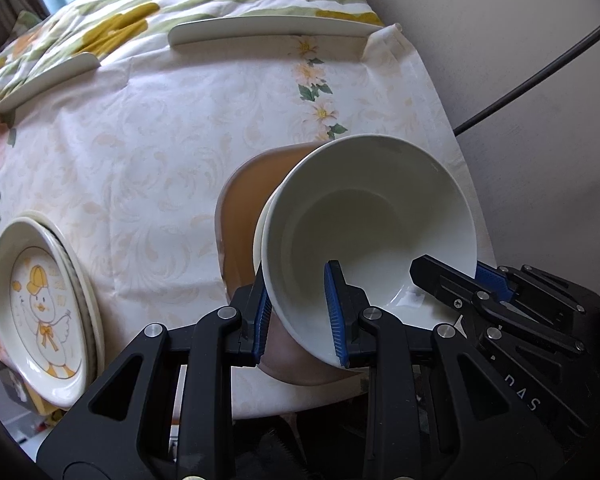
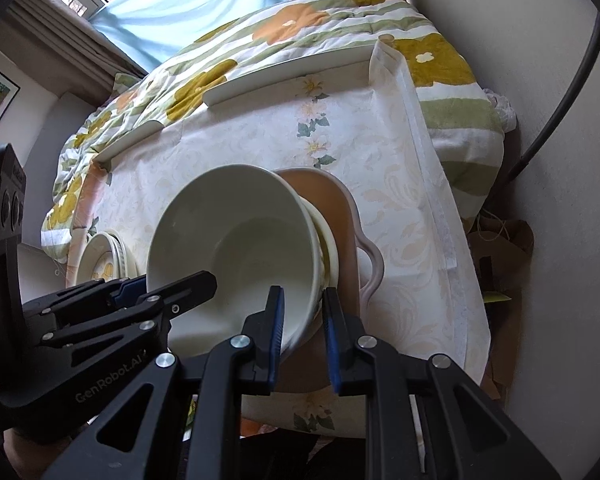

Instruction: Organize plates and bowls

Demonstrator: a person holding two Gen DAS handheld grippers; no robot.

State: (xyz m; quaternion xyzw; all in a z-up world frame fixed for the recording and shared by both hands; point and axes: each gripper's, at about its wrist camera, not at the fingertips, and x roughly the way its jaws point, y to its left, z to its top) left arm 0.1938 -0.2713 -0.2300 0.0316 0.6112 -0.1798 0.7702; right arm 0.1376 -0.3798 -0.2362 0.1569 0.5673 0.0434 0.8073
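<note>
Left gripper [image 1: 300, 312]: pinching the near-left rim of the white bowl [image 1: 372, 216], one blue pad inside the wall, the other outside. Right gripper [image 2: 302, 332]: pinching the near-right rim of the same bowl [image 2: 236, 232], pads likewise on either side of the wall.

Bowl: held between both grippers, tilted, over the tan tray [image 1: 244, 216] at the near right of the table. Seated in or just above a second white bowl [image 2: 328, 240], whose rim shows beneath it; contact between the two cannot be told.

Tray [image 2: 320, 192]: resting on the floral tablecloth [image 1: 148, 152], loop handle on its right side.

Duck plate [image 1: 40, 304]: at the near left, on top of a stack of plates, well apart from the tray.

Two white plates [image 1: 272, 28] [image 1: 52, 76]: along the far edge of the tablecloth, right and left, partly on a flowered quilt [image 2: 300, 20].

Dark cable [image 1: 540, 72]: running across the wall at right.
</note>
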